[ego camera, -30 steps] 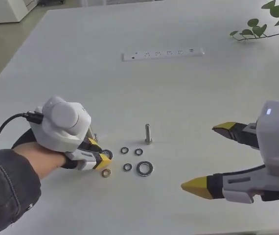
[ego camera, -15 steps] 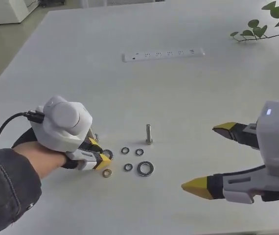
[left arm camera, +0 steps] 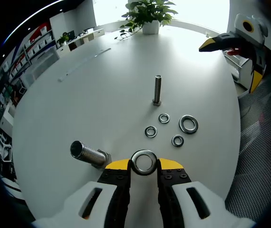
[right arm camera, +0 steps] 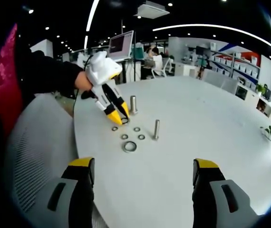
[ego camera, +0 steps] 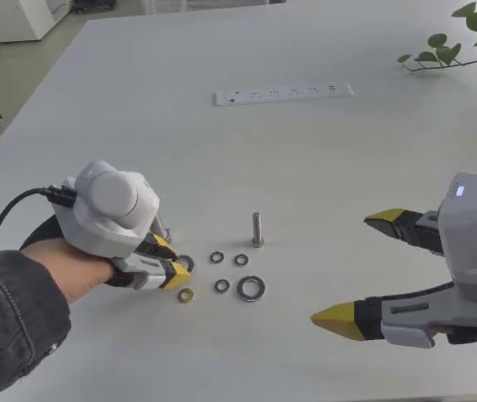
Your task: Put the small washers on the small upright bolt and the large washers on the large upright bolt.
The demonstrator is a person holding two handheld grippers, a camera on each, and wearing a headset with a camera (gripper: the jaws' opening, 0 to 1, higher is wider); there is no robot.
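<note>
left gripper (left arm camera: 143,164) fingers pinching a flat steel ring, large washer (left arm camera: 143,162), at their yellow tips; threaded large bolt (left arm camera: 89,154) just left, three small washers (left arm camera: 150,131), second large washer (left arm camera: 188,124) and slim small bolt (left arm camera: 157,90) ahead on matte white table (left arm camera: 102,85); right gripper (right arm camera: 142,173) fingers wide.

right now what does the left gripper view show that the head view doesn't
Left gripper view: the large bolt in full beside the jaws, which close on a large washer from both sides, and the plant's white pot. Head view: a brass-coloured washer by the left gripper, and the person's hand and sleeve behind it. Both: small bolt, three small washers, a second large washer, the open right gripper, power strip.
</note>
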